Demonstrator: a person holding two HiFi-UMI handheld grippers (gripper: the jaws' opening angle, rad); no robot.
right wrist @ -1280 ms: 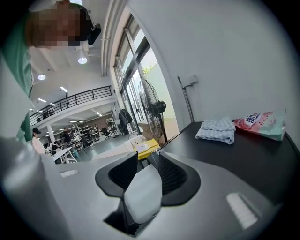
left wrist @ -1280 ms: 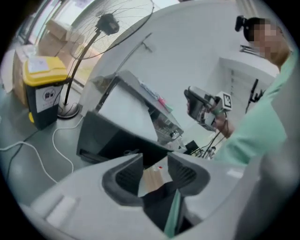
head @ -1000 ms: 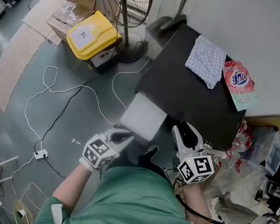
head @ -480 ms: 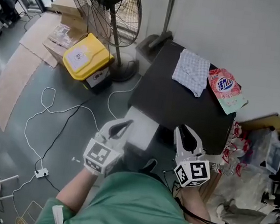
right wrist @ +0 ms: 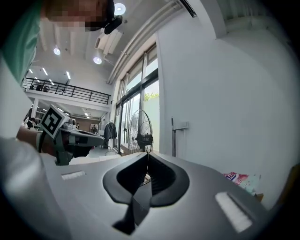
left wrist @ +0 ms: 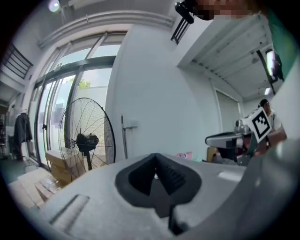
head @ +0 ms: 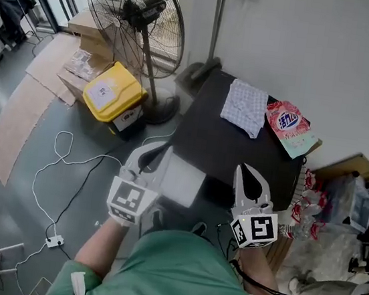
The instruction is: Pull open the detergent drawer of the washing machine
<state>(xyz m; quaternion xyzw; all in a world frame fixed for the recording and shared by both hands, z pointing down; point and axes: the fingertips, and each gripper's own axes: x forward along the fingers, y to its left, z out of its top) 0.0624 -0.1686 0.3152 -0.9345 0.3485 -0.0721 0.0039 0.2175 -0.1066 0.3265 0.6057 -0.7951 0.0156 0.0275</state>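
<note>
The black-topped washing machine (head: 238, 147) stands against the white wall. A pale grey panel (head: 182, 178) sticks out from its front left; I cannot tell whether it is the drawer. My left gripper (head: 159, 147) hangs over that panel's left edge, shut and empty. In the left gripper view the left gripper (left wrist: 155, 158) points level at the wall. My right gripper (head: 247, 167) hovers above the machine's front edge. Its jaws have just closed with nothing between them, and in its own view the right gripper (right wrist: 148, 154) is shut to a point.
A checked cloth (head: 247, 108) and a pink detergent bag (head: 288, 127) lie on the machine's top. A large standing fan (head: 131, 15) and a yellow box (head: 111, 90) are at the left. Cables (head: 55, 160) trail across the floor. Bags and clutter (head: 340, 198) crowd the right.
Both grippers have risen from the machine's front to the level of its top. The right gripper's jaws went from wide open to shut. The head view has tilted up, so more of the fan shows.
</note>
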